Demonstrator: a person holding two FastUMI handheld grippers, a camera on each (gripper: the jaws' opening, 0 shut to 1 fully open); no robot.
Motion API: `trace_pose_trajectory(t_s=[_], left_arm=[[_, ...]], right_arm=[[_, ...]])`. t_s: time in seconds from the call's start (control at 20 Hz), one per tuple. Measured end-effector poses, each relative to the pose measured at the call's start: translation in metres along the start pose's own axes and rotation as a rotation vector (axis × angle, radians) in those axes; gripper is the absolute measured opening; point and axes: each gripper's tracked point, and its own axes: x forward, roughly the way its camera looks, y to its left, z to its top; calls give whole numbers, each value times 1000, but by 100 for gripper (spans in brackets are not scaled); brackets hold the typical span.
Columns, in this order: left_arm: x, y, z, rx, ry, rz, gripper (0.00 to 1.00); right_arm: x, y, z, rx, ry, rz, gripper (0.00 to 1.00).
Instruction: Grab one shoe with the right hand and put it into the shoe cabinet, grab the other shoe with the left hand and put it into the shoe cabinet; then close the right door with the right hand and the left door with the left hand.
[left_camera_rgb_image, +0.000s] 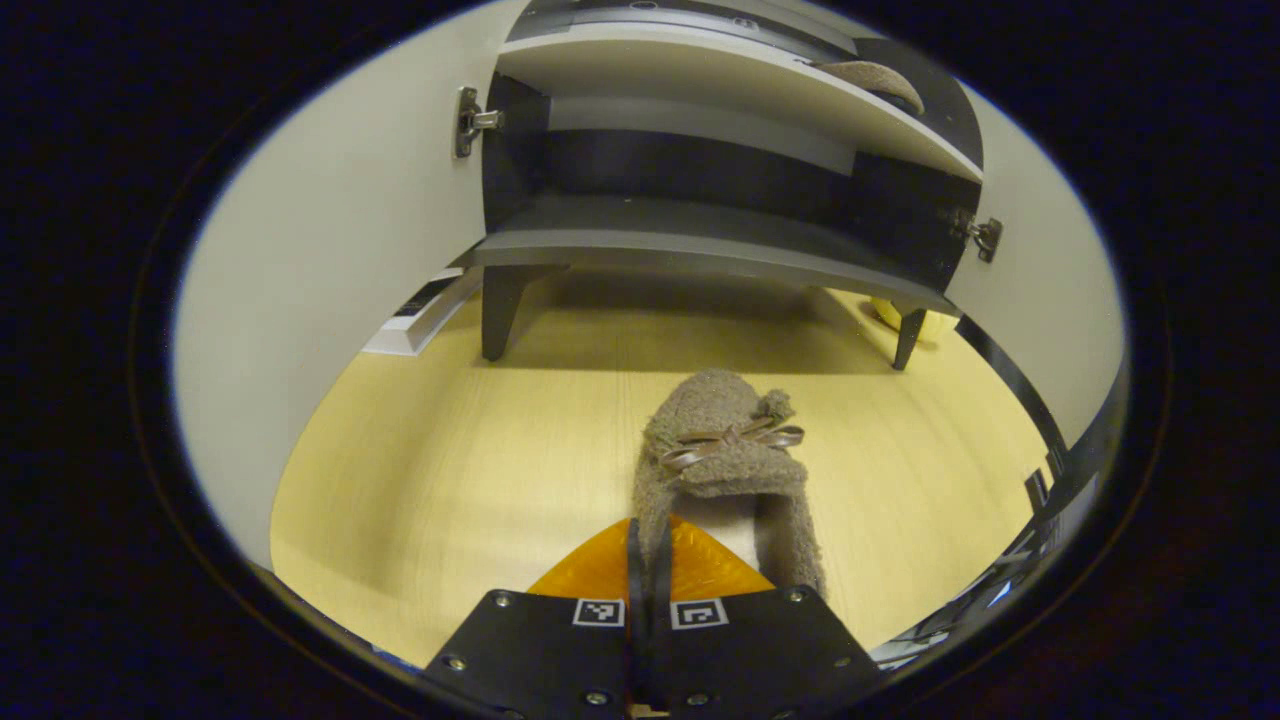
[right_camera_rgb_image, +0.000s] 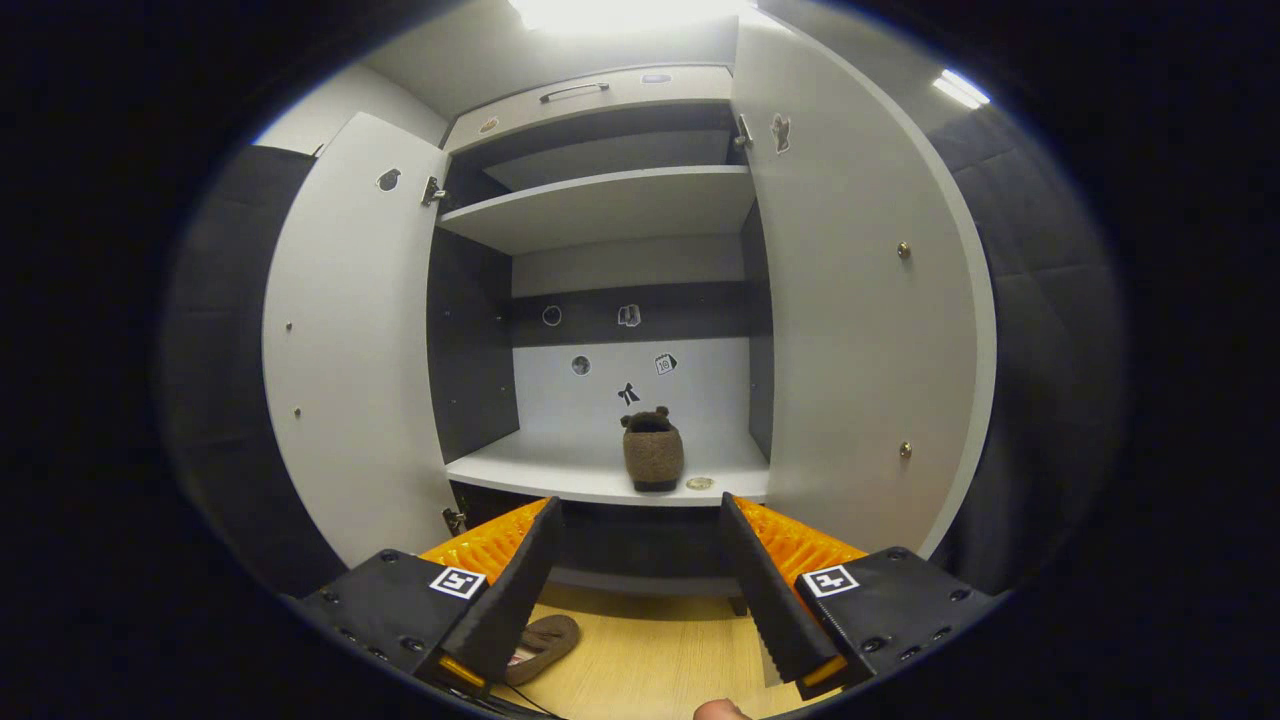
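Left gripper (left_camera_rgb_image: 648, 560) jaws clamp the floor shoe's (left_camera_rgb_image: 722, 455) rim; right gripper (right_camera_rgb_image: 640, 560) jaws apart (empty).

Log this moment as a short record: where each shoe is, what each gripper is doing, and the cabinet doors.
shoe on shelf: upright on the cabinet's lower shelf
shoe on floor: on the wooden floor, before the cabinet
left gripper: fingers shut on the floor shoe's heel edge
right gripper: open, empty, facing the cabinet
left door: open
right door: open
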Motion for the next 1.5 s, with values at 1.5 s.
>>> trace_pose_trajectory(t_s=[1.5], left_arm=[[-144, -42, 285, -45, -514, 11, 1]], right_arm=[[-14, -18, -7, 5, -17, 37, 99]])
